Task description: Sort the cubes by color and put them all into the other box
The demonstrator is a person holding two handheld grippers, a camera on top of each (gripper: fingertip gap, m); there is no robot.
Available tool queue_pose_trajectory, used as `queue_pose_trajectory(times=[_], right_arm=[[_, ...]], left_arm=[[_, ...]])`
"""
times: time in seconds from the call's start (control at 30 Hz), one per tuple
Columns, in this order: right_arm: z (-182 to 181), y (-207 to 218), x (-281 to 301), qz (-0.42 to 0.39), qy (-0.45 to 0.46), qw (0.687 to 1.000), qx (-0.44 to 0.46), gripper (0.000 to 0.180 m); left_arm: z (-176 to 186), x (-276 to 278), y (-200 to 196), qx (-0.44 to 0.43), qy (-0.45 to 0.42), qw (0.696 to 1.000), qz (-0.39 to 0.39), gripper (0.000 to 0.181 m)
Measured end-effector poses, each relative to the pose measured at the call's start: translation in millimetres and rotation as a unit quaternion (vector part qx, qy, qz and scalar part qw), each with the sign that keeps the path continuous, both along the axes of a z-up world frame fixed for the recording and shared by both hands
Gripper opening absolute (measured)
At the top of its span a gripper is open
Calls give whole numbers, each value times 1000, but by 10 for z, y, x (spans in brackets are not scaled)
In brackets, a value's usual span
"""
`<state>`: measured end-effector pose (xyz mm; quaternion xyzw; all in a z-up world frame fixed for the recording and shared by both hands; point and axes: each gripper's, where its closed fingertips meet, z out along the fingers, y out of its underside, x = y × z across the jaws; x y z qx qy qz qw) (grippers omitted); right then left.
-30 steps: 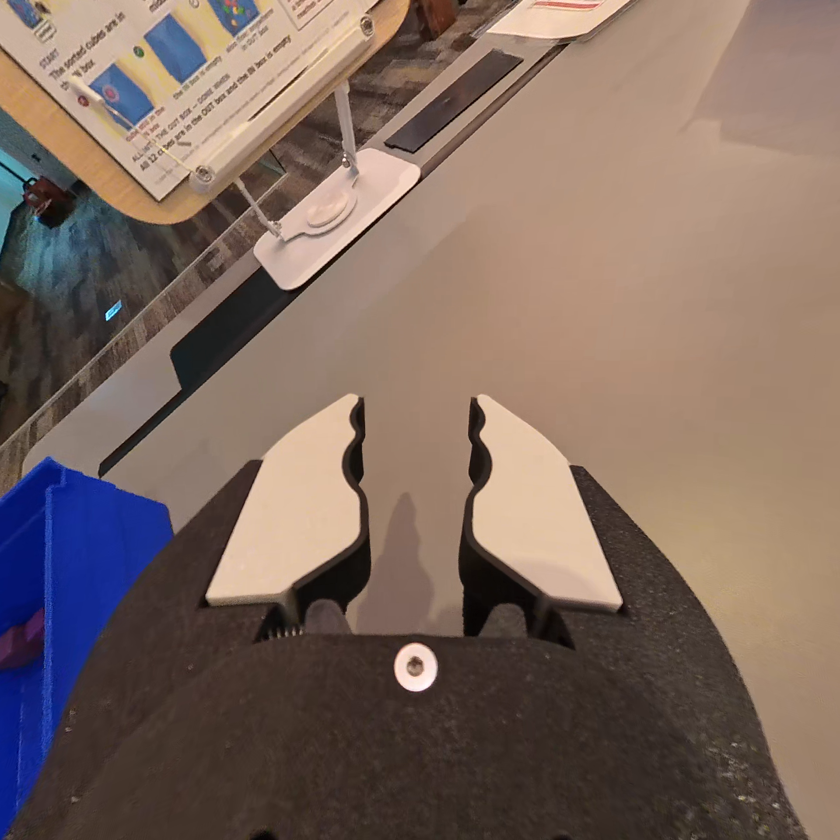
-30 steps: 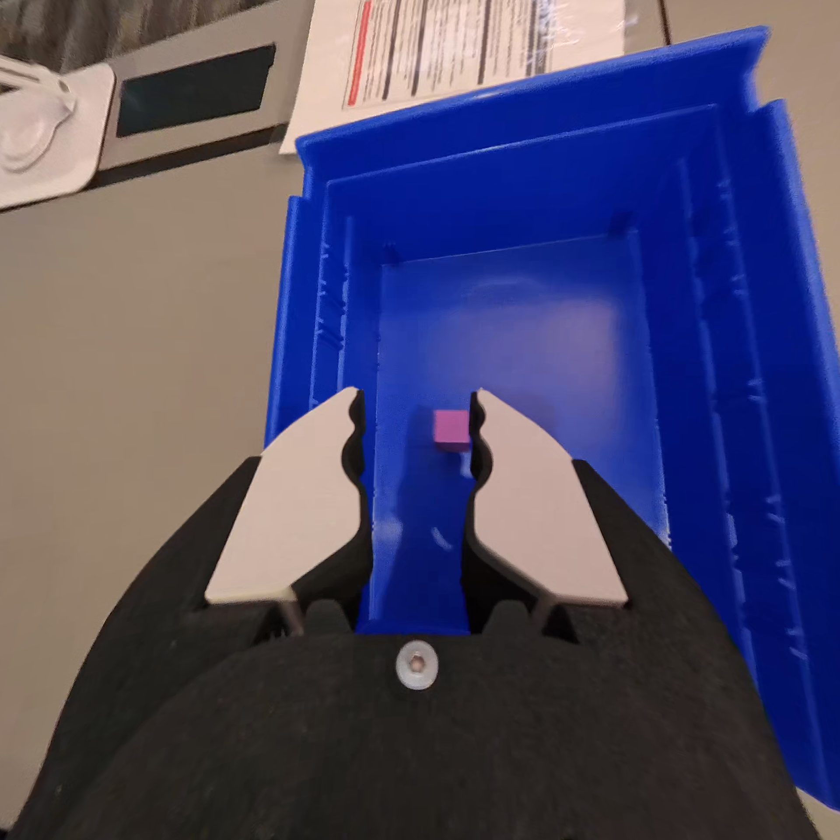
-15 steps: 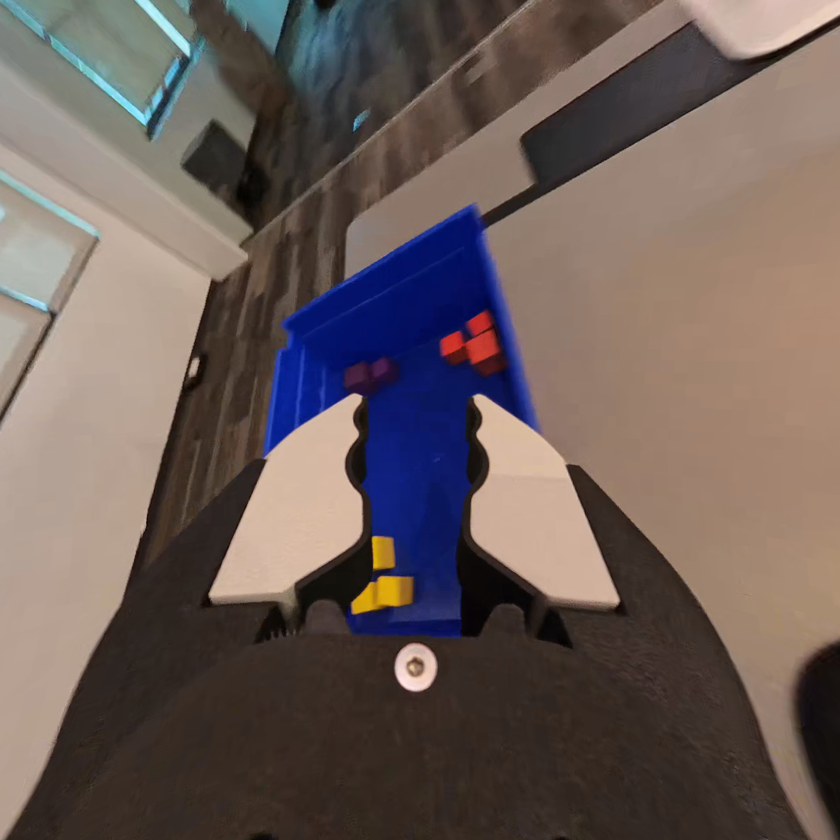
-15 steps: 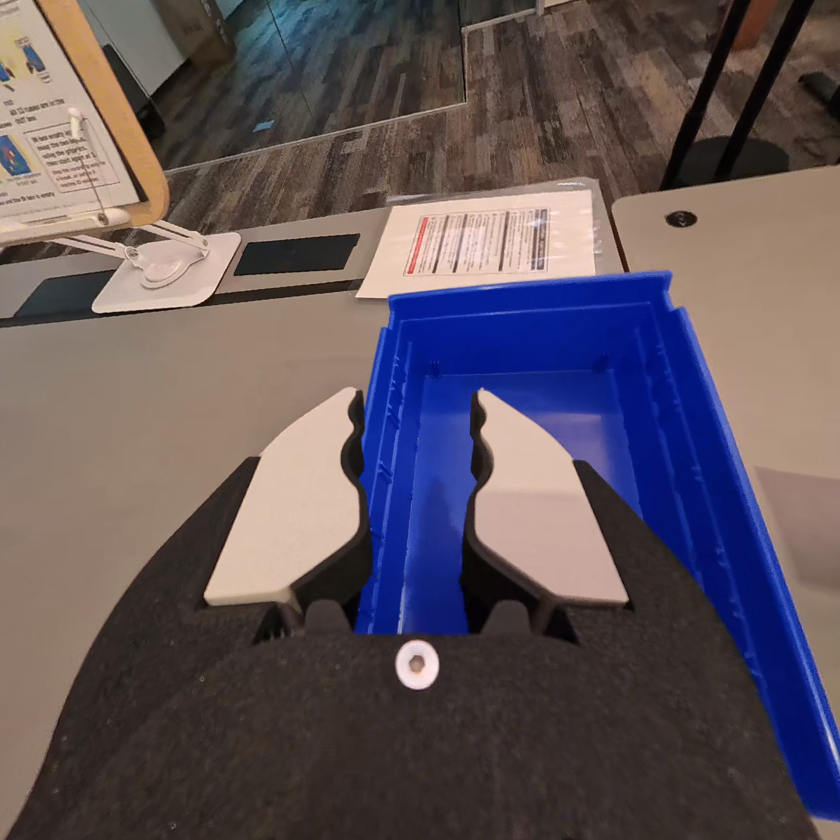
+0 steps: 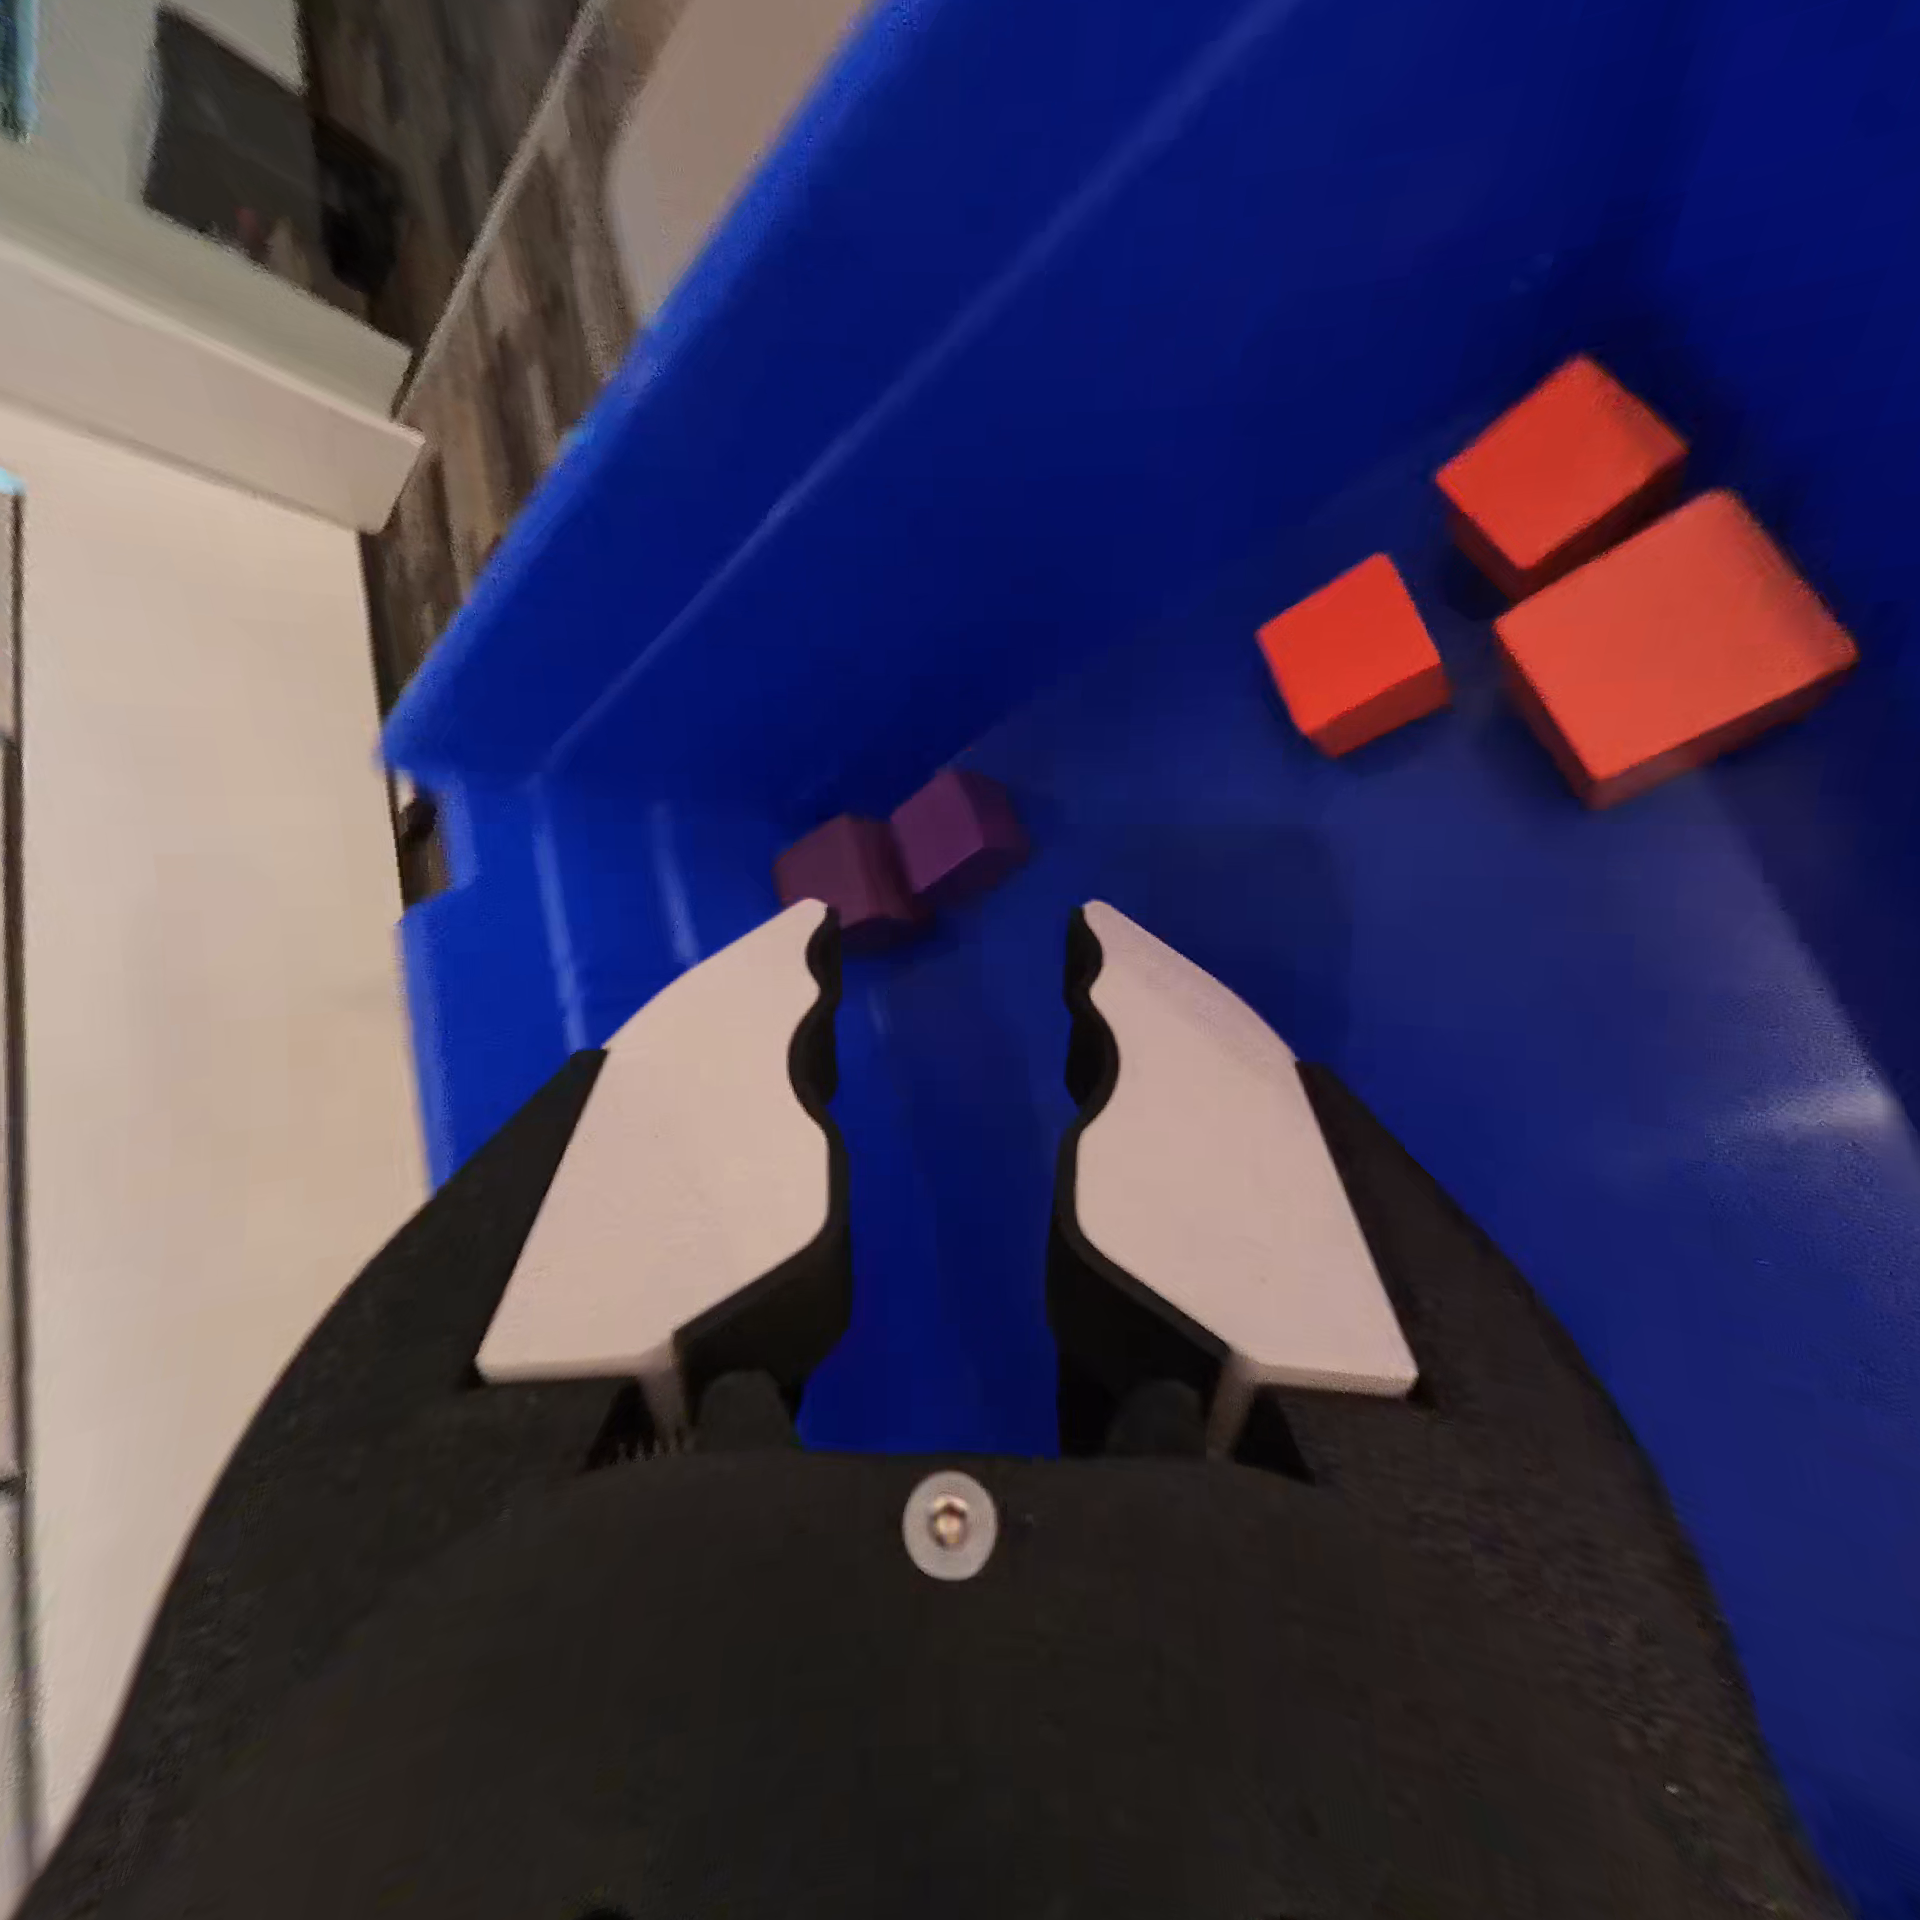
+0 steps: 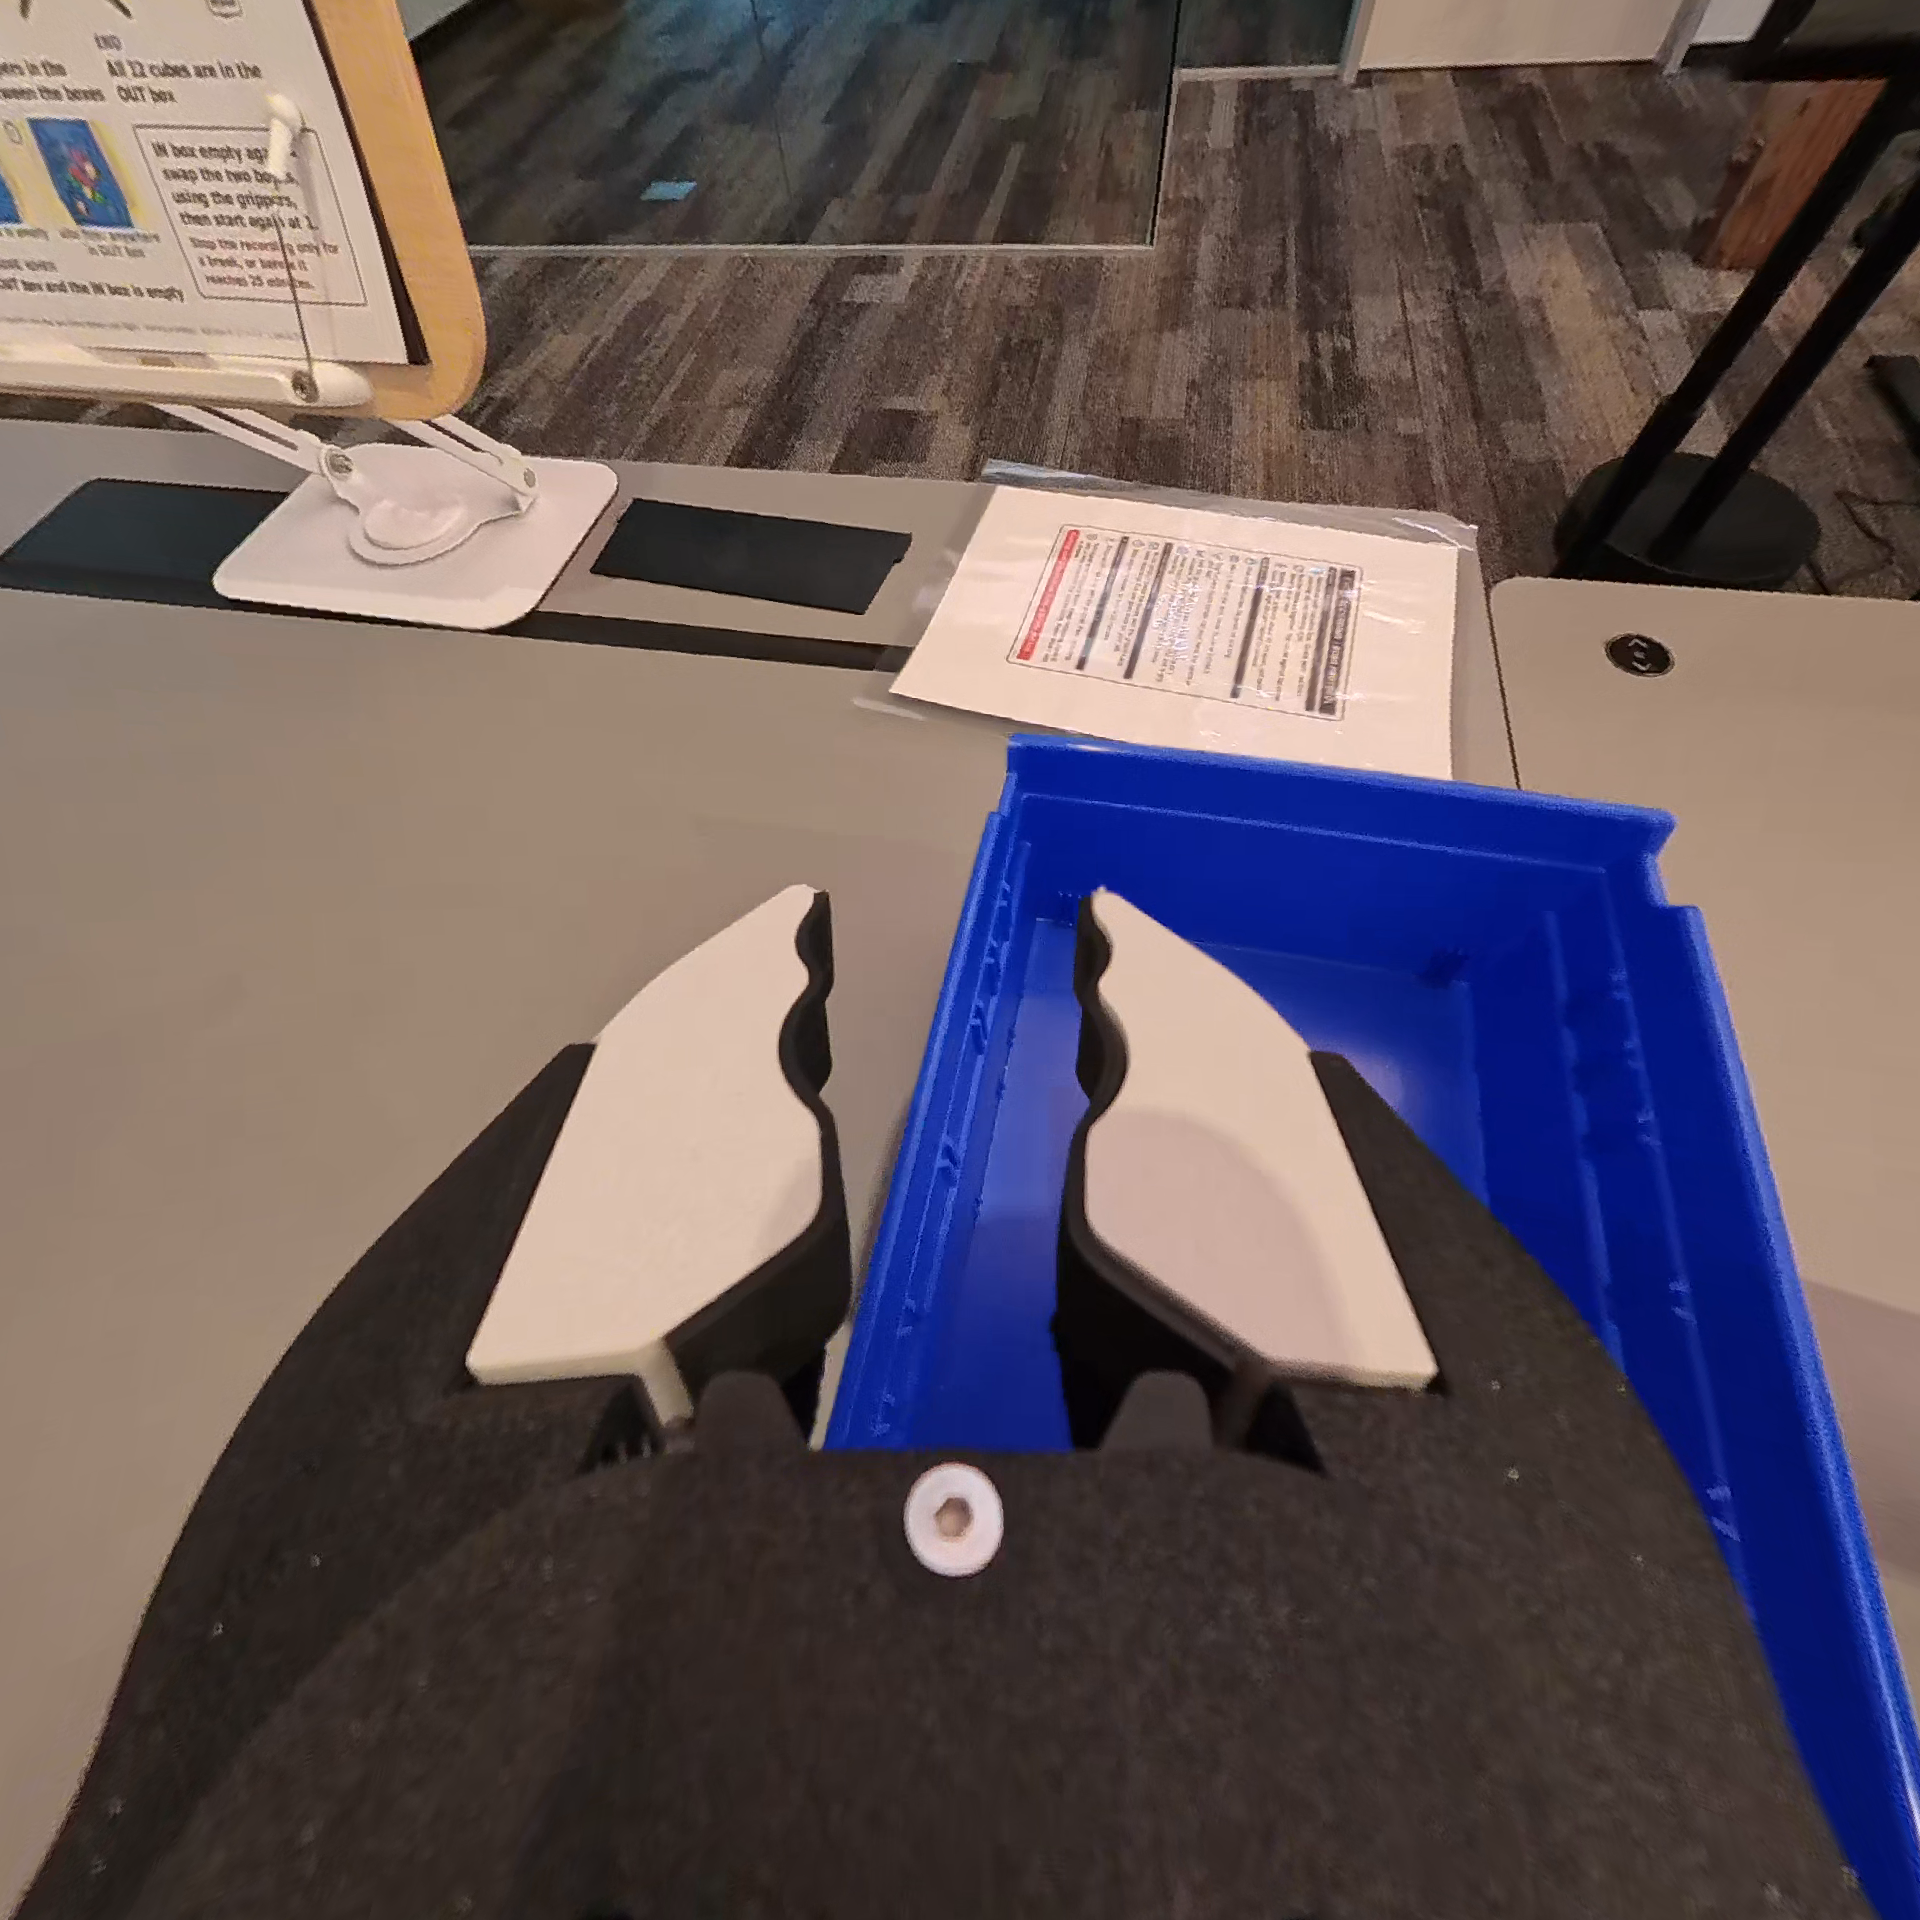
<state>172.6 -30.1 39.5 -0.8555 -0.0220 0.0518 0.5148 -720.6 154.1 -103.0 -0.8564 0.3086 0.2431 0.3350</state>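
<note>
left hand-held gripper [image 5: 948, 914] released, empty, purple cubes [image 5: 902, 854] just ahead, upper left of its tips; right hand-held gripper [image 6: 951, 904] released over the other box's [image 6: 1340, 821] left wall.

This looks like an office or lab space set up for recording a sorting exercise. Ahead of the right hand-held gripper [image 6: 951, 904], a plain grey surface [image 6: 416, 831] carries an instruction board on a white folding stand [image 6: 416, 540] to the front left and a laminated printed sheet [image 6: 1195, 623] straight ahead. Beyond the surface's far edge lie patterned dark carpet tiles [image 6: 1143, 343], a glass partition [image 6: 810, 114] and a black stanchion base [image 6: 1683, 520] to the far right.
</note>
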Motion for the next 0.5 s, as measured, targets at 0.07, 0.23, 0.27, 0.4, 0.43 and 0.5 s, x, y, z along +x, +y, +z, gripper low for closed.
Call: queue_pose_trajectory(times=[0.07, 0.23, 0.27, 0.4, 0.43, 0.5], right_arm=[[-10, 27, -41, 5, -5, 1000, -6, 44], [-76, 88, -120, 18, -27, 999, -31, 44], [-87, 99, -142, 23, -28, 999, -35, 44], [-130, 145, -233, 40, -37, 997, -50, 44], [-143, 153, -251, 44, -40, 997, -54, 43], [-172, 167, -280, 49, -47, 996, -64, 43]], left_arm=[[-122, 12, 86, -33, 35, 998, -27, 44], [-159, 66, 281, -68, 6, 996, -57, 44], [-165, 77, 300, -76, -2, 995, -65, 44], [-254, 47, 285, -135, -38, 988, -68, 35], [-261, 45, 283, -143, -49, 986, -66, 35], [-271, 44, 285, -151, -68, 985, -57, 33]])
